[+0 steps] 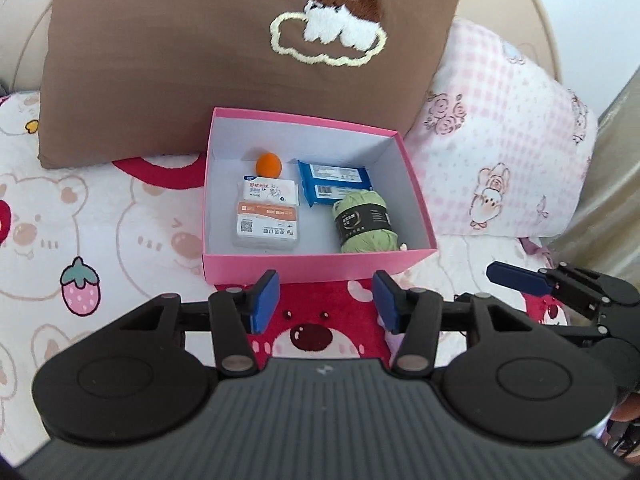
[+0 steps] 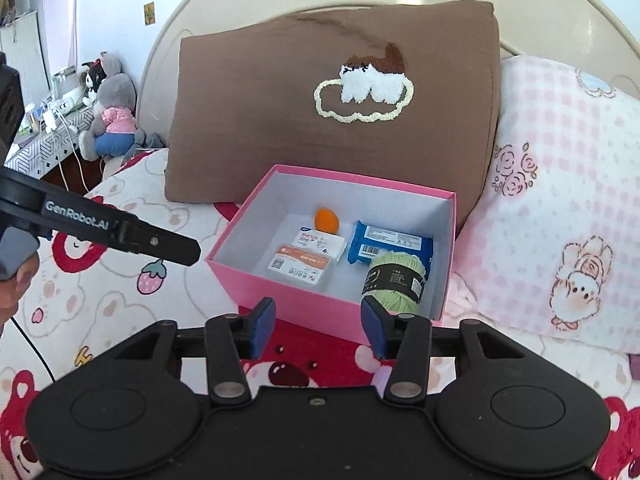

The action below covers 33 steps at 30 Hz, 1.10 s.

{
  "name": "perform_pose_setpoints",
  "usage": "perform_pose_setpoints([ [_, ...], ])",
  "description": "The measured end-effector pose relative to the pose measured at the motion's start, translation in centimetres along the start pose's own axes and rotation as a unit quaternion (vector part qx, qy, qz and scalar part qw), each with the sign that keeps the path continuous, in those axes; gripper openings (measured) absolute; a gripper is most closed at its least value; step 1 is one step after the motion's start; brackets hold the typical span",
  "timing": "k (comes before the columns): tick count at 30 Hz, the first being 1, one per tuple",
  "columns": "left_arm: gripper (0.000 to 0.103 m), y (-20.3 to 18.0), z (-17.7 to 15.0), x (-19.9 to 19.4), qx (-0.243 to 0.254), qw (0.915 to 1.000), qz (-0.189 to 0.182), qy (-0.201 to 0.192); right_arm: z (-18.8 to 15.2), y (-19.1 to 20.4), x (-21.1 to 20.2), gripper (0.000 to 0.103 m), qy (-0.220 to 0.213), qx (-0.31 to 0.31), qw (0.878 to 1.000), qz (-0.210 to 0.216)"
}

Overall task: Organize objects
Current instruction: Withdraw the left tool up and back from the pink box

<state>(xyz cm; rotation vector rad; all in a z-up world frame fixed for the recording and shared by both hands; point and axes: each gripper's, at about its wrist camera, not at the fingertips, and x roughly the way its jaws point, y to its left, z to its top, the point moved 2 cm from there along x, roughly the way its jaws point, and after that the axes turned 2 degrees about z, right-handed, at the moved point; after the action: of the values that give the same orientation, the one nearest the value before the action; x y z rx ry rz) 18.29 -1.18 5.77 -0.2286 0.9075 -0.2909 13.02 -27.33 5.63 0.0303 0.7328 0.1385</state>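
The box lies on the bed cover, its far wall against the brown pillow. Inside the box: ball at the far wall, two packs stacked by the left wall, wipes at centre, yarn in the near right corner.

The left gripper and right gripper both stand open and empty, just short of the box's near wall.

Hazards:
- The soft bedding may let the box tilt if pushed.
- The ball may roll.
- The yarn may roll against the wipes.

Orientation: the yarn's long axis runs from the near wall toward the far wall; its band crosses it.
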Motion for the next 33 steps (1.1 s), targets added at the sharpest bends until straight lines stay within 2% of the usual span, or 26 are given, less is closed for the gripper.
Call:
perform_pose_setpoints([
  [10, 0.058, -0.5, -2.5, -2.6, 0.026, 0.9996, -0.003, 0.012, -1.3, 1.4, -2.1, 0.063, -0.002, -0.004, 1.000, -0.006],
  [12, 0.059, -0.6, -3.1, -2.7, 0.033, 0.9992, -0.005, 0.021, -1.8, 1.5, -2.2, 0.067, -0.003, 0.007, 1.000, -0.006],
  [17, 0.061, -0.5, -4.7, -3.0, 0.037, 0.9984, -0.006, 0.042, -3.3, 1.7, -1.8, 0.069, -0.002, 0.040, 0.999, -0.011],
  [19, 0.062, -0.4, -5.2, -3.0, 0.039, 0.9981, -0.003, 0.047, -3.8, 1.9, -2.0, 0.077, 0.002, 0.043, 0.999, -0.008],
  [20, 0.064, -0.4, -5.4, -3.0, 0.041, 0.9980, -0.001, 0.049, -4.0, 2.0, -2.2, 0.086, 0.001, 0.042, 0.999, -0.010],
  [22, 0.065, -0.4, -5.9, -2.9, 0.043, 0.9976, -0.002, 0.053, -4.3, 2.3, -2.6, 0.090, -0.004, 0.038, 0.999, -0.015],
  [24, 0.075, -0.4, -6.4, -2.8, 0.044, 0.9973, -0.005, 0.059, -4.6, 2.5, -3.0, 0.090, -0.002, 0.033, 0.999, -0.021],
  [33, 0.089, -0.1, -8.1, -2.8, 0.046, 0.9963, -0.014, 0.070, -6.1, 2.7, -4.6, 0.091, 0.011, 0.033, 0.999, -0.033],
])
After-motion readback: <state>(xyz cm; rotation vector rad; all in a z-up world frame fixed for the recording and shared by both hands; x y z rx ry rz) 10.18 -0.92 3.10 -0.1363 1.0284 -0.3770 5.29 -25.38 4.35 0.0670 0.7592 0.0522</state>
